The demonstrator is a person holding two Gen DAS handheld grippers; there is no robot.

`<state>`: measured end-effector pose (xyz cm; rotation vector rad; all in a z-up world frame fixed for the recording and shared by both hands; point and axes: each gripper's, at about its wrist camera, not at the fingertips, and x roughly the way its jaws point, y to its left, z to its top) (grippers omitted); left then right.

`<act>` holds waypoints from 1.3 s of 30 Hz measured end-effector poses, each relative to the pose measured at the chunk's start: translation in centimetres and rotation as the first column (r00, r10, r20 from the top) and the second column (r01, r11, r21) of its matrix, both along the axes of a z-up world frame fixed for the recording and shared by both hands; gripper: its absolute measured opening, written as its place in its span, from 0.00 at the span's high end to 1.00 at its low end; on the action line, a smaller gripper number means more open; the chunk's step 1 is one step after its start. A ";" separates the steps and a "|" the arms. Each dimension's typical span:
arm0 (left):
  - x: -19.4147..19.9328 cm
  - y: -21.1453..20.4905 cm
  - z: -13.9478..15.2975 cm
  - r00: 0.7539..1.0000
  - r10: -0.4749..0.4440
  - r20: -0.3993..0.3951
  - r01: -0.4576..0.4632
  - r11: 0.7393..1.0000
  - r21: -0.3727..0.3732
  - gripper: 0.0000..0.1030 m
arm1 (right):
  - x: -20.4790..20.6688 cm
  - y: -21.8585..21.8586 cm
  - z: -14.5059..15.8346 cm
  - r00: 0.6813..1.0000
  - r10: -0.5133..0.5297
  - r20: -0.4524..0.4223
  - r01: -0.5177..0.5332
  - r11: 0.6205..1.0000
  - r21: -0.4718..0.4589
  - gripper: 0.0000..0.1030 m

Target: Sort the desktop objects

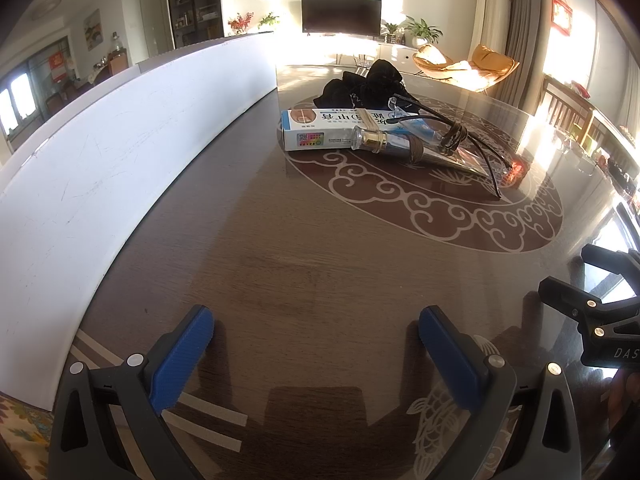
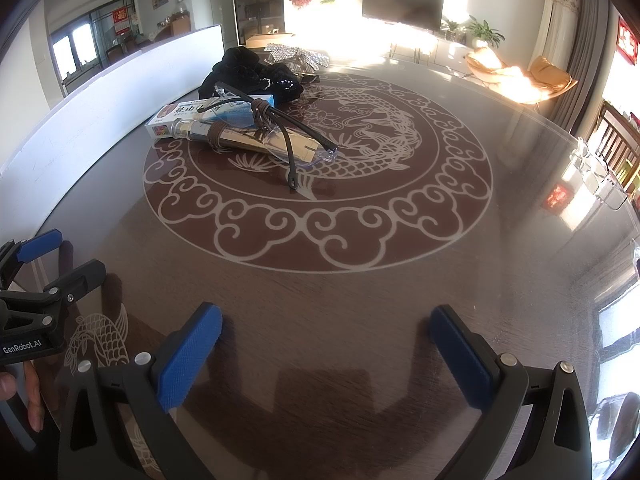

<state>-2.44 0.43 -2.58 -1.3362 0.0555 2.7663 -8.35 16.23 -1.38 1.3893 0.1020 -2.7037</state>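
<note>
My left gripper and right gripper both spread wide, empty; medicine box upper centre of frame, long axis left-right, glasses lying across it

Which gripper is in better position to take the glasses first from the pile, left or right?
Probably the right. In the right wrist view the glasses lie on top of the pile with a temple arm pointing toward the open right gripper. From the open left gripper, the medicine box and small bottle stand partly in front.
</note>
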 end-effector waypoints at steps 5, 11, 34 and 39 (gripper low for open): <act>0.0 0.0 0.1 1.000 0.002 -0.001 -0.002 1.000 0.000 0.00 | 0.0 0.0 0.0 1.000 0.000 0.000 0.000 1.000 0.000 0.00; 0.0 0.0 0.2 1.000 0.007 -0.002 -0.007 1.000 0.000 0.00 | 0.0 0.0 0.0 1.000 0.000 0.000 0.000 1.000 0.000 0.00; 0.2 0.0 0.2 1.000 0.009 -0.011 -0.009 1.000 0.001 0.00 | 0.0 0.0 0.0 1.000 0.000 0.000 0.000 1.000 0.000 0.00; 0.2 0.0 0.1 1.000 0.009 -0.011 -0.009 1.000 0.001 0.00 | 0.0 0.0 0.0 1.000 0.000 0.000 0.000 1.000 0.000 0.00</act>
